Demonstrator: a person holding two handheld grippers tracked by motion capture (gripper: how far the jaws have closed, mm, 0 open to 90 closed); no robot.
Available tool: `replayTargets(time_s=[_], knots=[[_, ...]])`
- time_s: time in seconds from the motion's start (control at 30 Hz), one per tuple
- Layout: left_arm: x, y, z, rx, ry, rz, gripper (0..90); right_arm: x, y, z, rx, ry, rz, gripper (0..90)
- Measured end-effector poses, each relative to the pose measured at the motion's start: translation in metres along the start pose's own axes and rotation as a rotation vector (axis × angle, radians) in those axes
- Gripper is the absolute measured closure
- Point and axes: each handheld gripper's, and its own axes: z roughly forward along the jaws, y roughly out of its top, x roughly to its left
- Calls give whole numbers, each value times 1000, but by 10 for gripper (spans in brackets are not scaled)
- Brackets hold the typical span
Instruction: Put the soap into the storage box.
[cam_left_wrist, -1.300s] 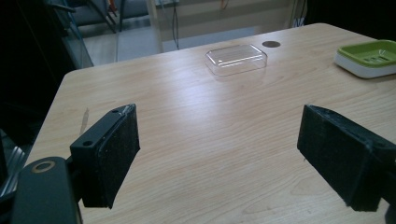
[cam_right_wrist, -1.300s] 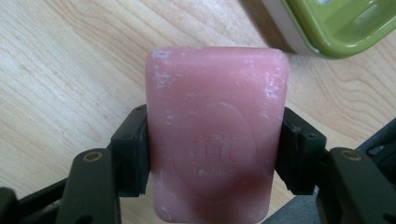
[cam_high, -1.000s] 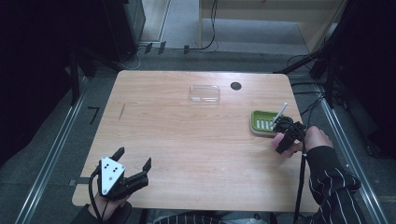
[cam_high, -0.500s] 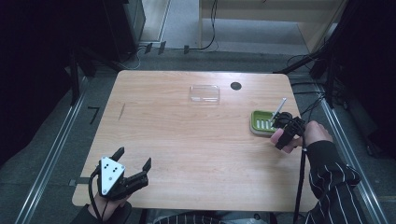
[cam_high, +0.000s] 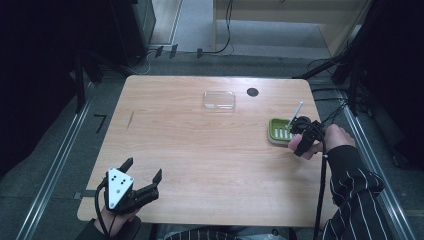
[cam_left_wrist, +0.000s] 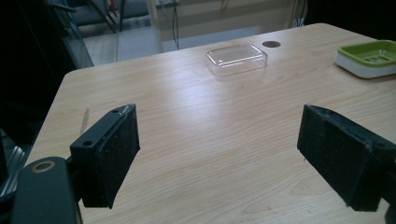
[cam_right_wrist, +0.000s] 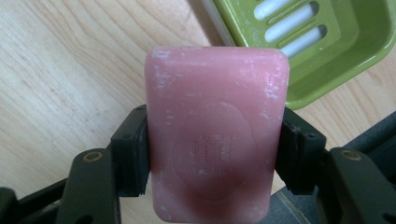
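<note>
Pink and rectangular, the bar of soap (cam_right_wrist: 215, 135) sits clamped between the 2 black jaws of the right gripper (cam_right_wrist: 215, 154), the pads pressing its 2 long sides. In the high view the right gripper (cam_high: 303, 140) holds the soap (cam_high: 299, 145) at about 3 o'clock on the light wooden table (cam_high: 200, 150), just beside the near right edge of the green slotted plastic soap dish (cam_high: 280, 131). In the right gripper view the dish (cam_right_wrist: 322, 42) lies at 1 o'clock from the bar, close by, with bare wood between them. A thin white stick (cam_high: 295, 114) rises over the dish.

The left gripper (cam_high: 142, 186) rests at 7 o'clock near the table's front edge, its jaws wide apart and gripping nothing. A clear plastic lid (cam_high: 219, 99) lies at 12 o'clock, with a small dark round hole (cam_high: 252, 92) just to its right.

A round embossed stamp marks the bar's face; its characters are too faint to read.
</note>
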Motion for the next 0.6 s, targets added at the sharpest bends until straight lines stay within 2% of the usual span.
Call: replayTargets(time_s=[0.6], knots=[[1,0,-1,0,4,-6,134,-8,8,-7,-14,-13,-28,387]])
